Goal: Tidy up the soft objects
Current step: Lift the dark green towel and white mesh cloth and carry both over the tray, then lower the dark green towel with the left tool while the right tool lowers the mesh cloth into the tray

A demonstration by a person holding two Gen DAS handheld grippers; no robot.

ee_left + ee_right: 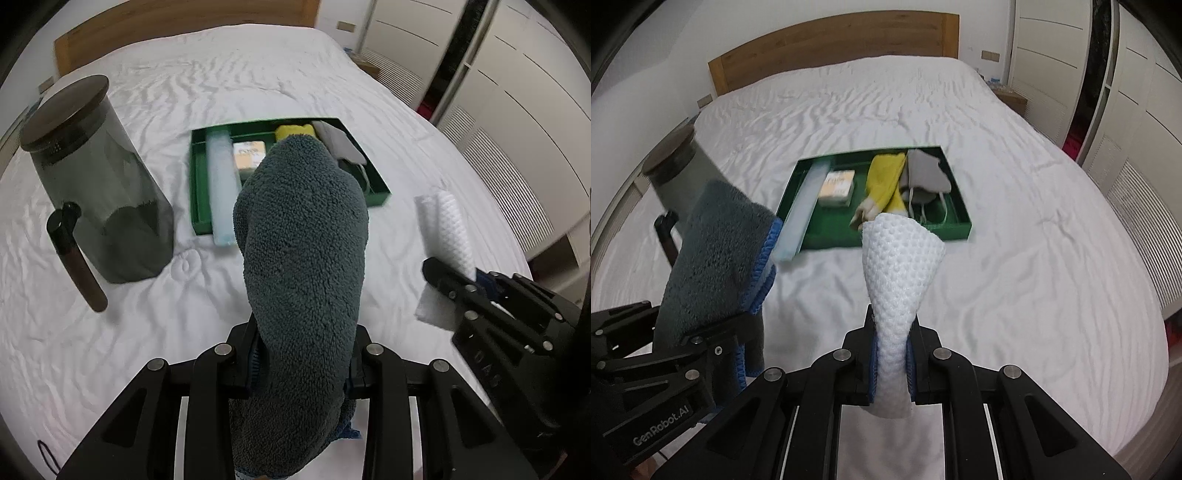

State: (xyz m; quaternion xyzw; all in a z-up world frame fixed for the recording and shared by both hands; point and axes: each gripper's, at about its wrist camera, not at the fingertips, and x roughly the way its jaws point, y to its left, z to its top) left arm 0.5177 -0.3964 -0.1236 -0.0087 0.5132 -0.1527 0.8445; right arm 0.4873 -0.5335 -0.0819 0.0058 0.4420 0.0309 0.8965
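The left gripper (301,354) was clamped on a thick grey-blue fleecy cloth with a blue stitched edge (303,236). The cloth stood up between its black jaws and folded forward, so that it hid part of the flat green rectangular tray (197,177) lying on the white wrinkled bed sheet (184,85). The right gripper (892,354) was closed tightly on a white waffle-textured cloth (899,266), which was pinched narrow between the blue pads and opened wider above them. Both cloths were lifted off the sheet, on the near side of the tray, the grey-blue one to the left of the white one.

Inside the tray, a long pale blue translucent case (801,214) lay along the left wall, and its near end stuck out over the tray's near edge. Just beside it, to the right, was a small beige and white box (837,186). Further right lay a yellow rubber glove (886,177), and a grey fabric face mask with white ear loops (925,173) filled the right end.

To the left of the tray, well apart from it, stood a tall smoky-grey transparent jar with a dark round lid (96,177). A dark brown tube with a black cap (75,254) was in front of the jar. Beyond the tray, at the far end of the bed, rose a wooden headboard (831,40).
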